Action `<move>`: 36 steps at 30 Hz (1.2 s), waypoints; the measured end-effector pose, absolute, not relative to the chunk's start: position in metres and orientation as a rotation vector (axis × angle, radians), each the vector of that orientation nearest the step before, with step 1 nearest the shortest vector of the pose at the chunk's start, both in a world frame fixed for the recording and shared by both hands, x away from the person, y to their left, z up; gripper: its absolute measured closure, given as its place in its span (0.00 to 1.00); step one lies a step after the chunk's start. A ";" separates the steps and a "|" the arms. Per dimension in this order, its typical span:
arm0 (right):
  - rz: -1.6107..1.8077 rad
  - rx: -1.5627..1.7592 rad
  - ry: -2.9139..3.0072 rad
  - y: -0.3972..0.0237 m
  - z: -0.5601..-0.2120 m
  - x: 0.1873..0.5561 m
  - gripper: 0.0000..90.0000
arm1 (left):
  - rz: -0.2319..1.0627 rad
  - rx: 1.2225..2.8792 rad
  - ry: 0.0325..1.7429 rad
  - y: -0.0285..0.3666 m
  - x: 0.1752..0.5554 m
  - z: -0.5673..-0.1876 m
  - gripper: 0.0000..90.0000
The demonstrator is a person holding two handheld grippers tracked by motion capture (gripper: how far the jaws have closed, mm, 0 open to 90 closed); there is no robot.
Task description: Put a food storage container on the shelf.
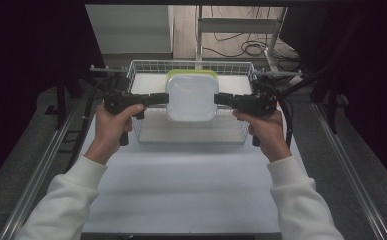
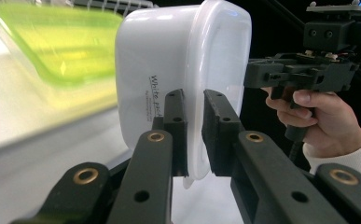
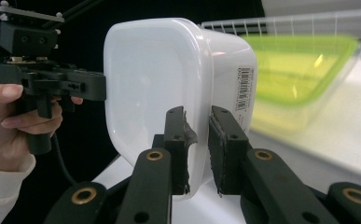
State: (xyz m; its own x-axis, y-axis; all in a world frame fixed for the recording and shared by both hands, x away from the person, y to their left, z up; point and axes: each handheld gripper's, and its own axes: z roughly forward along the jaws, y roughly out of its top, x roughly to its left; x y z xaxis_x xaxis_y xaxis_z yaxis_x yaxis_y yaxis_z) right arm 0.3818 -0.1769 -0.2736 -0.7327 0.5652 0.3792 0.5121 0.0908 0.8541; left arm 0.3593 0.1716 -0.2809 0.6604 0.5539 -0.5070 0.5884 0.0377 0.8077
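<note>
Now, far left, the person's left hand (image 1: 112, 126) holds the left hand-held gripper (image 1: 162, 98) level, its jaws pinching the left rim of the white container (image 1: 192, 98). The left gripper view shows both pads clamped on the rim lip, one inside, one outside. The container hangs in the air over the wire basket (image 1: 140, 131), carried between both grippers, open side up as far as I can tell. Behind and below it, a green-lidded container (image 1: 191, 73) sits in the basket at the back.

Handling, my guess: thin plastic tub, light, looks empty, smooth and glossy so slippery, walls likely flex a bit. The rim lip is the sensible hold, opposite sides, as here; squeezing one side alone would tilt it.

Writing: on the tub's side, seen from the left gripper view, handwritten-style print (image 2: 156, 96) reads "White pac…", the rest hidden by the jaw; smaller line under it too small to read. On the other side, a barcode sticker (image 3: 243, 87), digits blurred.

On the right, the right hand-held gripper (image 1: 220, 99) pinches the right rim the same way, held by the right hand (image 1: 267, 131). White table (image 1: 181, 190) below.
</note>
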 end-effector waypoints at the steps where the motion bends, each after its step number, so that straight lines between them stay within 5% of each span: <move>1: 1.768 1.133 2.287 -0.176 -0.269 0.388 0.86 | -0.041 1.601 0.959 0.173 0.364 -0.278 0.90; 14: 1.797 1.182 2.293 -0.168 -0.241 0.441 0.86 | -0.071 1.583 0.975 0.182 0.414 -0.250 0.90; 36: 1.702 1.354 2.337 -0.173 -0.251 0.476 0.86 | -0.170 1.559 1.074 0.174 0.454 -0.273 0.89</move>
